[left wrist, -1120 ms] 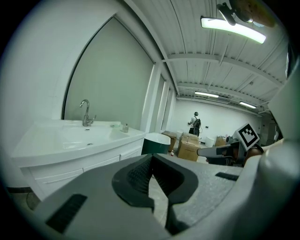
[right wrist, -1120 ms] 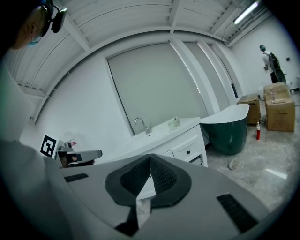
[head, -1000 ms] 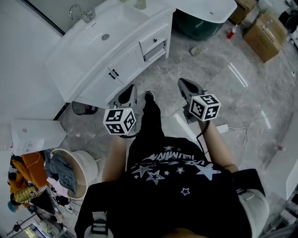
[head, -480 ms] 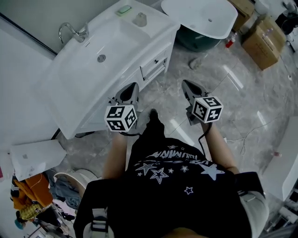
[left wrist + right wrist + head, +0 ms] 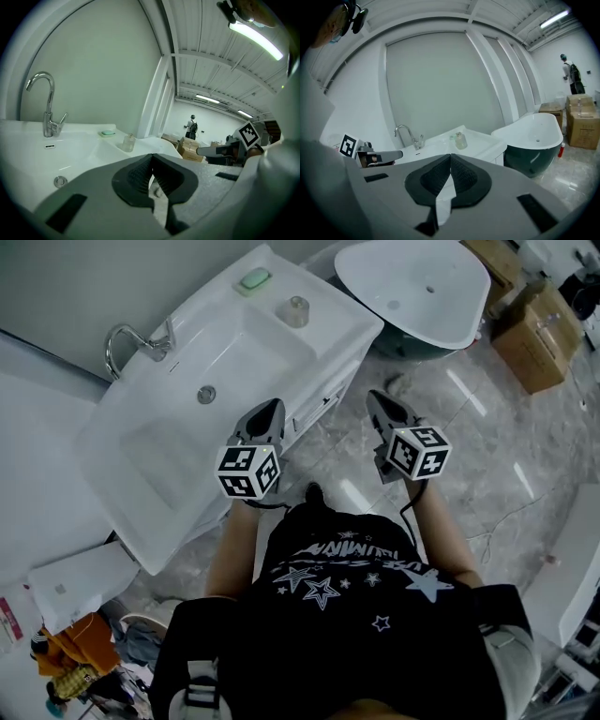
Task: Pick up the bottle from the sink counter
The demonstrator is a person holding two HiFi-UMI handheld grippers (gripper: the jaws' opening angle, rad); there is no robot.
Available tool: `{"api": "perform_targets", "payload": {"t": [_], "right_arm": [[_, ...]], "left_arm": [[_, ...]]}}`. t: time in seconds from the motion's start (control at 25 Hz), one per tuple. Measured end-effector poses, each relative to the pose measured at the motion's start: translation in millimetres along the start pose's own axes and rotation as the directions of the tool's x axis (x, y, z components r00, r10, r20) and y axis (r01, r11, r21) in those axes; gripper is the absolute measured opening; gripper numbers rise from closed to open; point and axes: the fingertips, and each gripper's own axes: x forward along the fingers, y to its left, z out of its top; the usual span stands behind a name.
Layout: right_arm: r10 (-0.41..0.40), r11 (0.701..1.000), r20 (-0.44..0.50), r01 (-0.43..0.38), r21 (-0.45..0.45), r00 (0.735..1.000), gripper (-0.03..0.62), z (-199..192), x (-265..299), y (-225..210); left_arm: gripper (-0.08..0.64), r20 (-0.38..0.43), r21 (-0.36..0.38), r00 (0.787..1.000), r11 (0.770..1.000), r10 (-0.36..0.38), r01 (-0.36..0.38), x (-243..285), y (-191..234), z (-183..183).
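- Head view: a white vanity sink counter [image 5: 333, 329] stands on a grey marble floor [image 5: 487, 427], beside a white oval bathtub [image 5: 403, 277]. The small clear glass bottle [image 5: 297, 310] stands upright on the counter's far right, neck up.
- Left gripper view: the left gripper [image 5: 151, 157] is pressed closed and empty.
- Right gripper view: the right gripper [image 5: 450, 157] is also closed on nothing, with the bottle well ahead.

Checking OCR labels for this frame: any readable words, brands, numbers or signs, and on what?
Nothing can be quoted with confidence.
Shirt print: white lettering above stars, upside down in the head view, too blurred to read.
Left marker cube and right marker cube: black-and-white square codes, no words.
Cardboard box: any print too small to read.
Bottle: no legible label.
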Motion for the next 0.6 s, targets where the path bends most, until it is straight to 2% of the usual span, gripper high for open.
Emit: {"api": "perform_targets", "payload": {"t": [0.36, 0.48, 0.6], "right_arm": [[0.0, 1.0, -0.019, 0.0, 0.007, 1.0, 0.006, 19.8, 43.6, -34.6], [0.037, 0.999, -0.03, -0.037, 0.001, 0.999, 0.006, 26.6, 61.5, -43.3], [0.107, 0.994, -0.054, -0.109, -0.022, 0.993, 0.006, 42.1, 93.9, -51.5]], "left_arm": [[0.008, -0.034, -0.011, 0.999, 1.0, 0.003, -0.003, 52.9, 20.4, 8.9], [0.008, -0.028, -0.015, 0.999, 1.0, 0.026, -0.027, 67.6, 22.6, 12.5], [0.009, 0.004, -0.016, 0.997, 0.997, 0.079, -0.079, 87.0, 33.5, 24.7]]}}
